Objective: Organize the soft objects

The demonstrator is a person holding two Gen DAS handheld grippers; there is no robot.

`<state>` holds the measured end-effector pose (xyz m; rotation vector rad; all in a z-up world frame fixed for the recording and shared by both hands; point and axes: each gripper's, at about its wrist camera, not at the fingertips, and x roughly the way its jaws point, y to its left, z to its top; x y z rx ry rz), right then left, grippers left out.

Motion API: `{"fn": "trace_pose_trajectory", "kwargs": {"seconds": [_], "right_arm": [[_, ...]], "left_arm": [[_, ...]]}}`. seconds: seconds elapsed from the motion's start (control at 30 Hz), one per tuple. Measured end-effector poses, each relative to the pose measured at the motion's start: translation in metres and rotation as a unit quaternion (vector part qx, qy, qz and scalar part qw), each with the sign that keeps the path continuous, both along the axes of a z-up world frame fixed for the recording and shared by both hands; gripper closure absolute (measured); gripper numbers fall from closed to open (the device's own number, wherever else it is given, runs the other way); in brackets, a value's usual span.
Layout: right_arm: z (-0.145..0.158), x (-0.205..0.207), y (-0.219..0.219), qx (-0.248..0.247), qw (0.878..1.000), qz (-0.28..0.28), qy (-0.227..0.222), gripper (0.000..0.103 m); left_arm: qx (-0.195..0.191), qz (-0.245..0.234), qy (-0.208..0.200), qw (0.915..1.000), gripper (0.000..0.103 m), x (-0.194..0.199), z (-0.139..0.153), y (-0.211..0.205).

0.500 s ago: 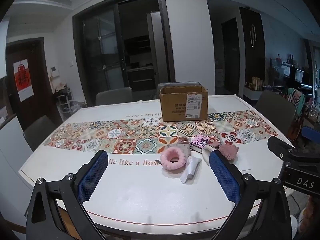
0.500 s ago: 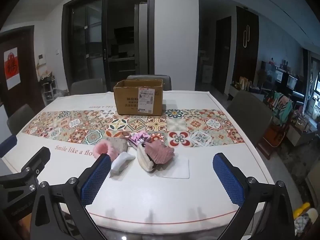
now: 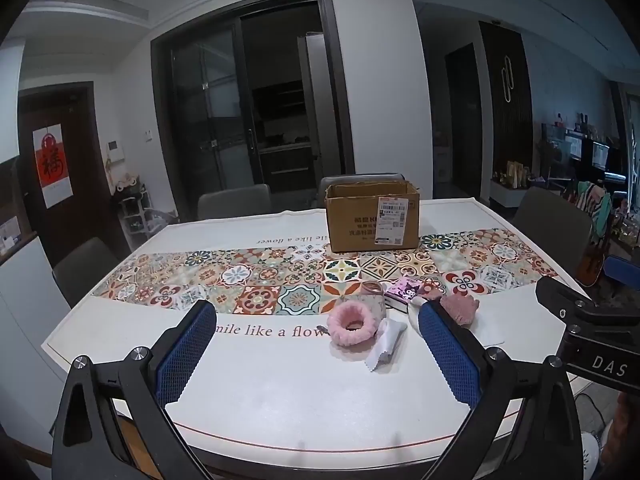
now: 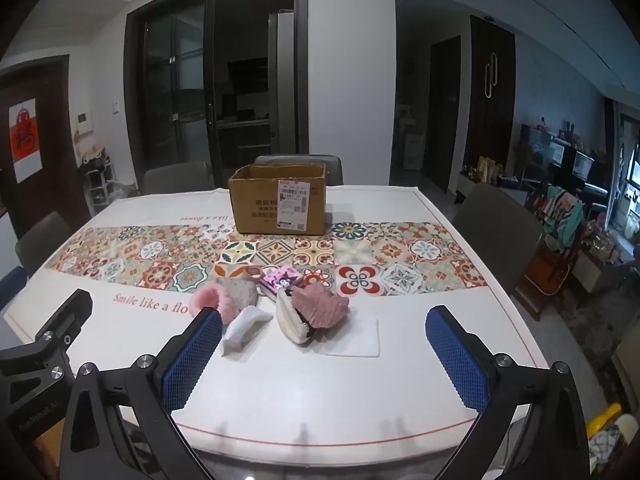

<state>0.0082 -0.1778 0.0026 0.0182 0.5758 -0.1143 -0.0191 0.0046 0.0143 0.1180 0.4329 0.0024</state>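
Almost nothing differs from half a second earlier: both views match, with only a slight shift of framing. The left gripper hangs above the near edge of the white bench with its blue-padded fingers wide apart and empty. The right gripper is likewise spread and holds nothing.

The soft things lie where they were, clustered just below centre of each frame: a fluffy pink ring-shaped scrunchie, a crumpled white cloth touching it, and a dusty-pink knitted piece draped over a cream one. The open brown cardboard box stands further back on the patterned tile runner, well apart from them.
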Motion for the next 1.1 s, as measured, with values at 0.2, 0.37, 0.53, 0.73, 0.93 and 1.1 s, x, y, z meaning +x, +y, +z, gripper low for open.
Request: {"fn": "trace_pose_trajectory", "kwargs": {"seconds": [0.2, 0.37, 0.53, 0.73, 0.93, 1.1], "right_arm": [[-0.008, -0.011, 0.002, -0.004, 1.000, -0.001, -0.009, 0.000], [-0.007, -0.014, 0.002, -0.003, 1.000, -0.003, -0.012, 0.000], [-0.006, -0.016, 0.001, -0.006, 1.000, -0.003, -0.012, 0.000], [-0.003, -0.020, -0.002, -0.004, 1.000, -0.008, -0.013, 0.000], [-0.004, -0.022, -0.005, -0.004, 1.000, -0.009, -0.015, 0.000], [-0.004, -0.022, -0.005, -0.004, 1.000, -0.009, -0.014, 0.000]], "left_arm": [[-0.001, -0.005, 0.002, 1.0000, 0.000, -0.001, -0.003, -0.002], [-0.002, -0.006, 0.001, 1.0000, 0.000, -0.004, -0.002, -0.002], [-0.003, -0.008, 0.001, 1.0000, 0.000, -0.004, -0.003, -0.001], [-0.002, -0.011, -0.004, 0.9999, 0.000, -0.007, -0.001, -0.004], [-0.001, -0.011, -0.004, 0.9999, 0.000, -0.008, -0.001, -0.005], [-0.001, -0.012, -0.004, 0.9999, 0.000, -0.009, -0.001, -0.005]]}}
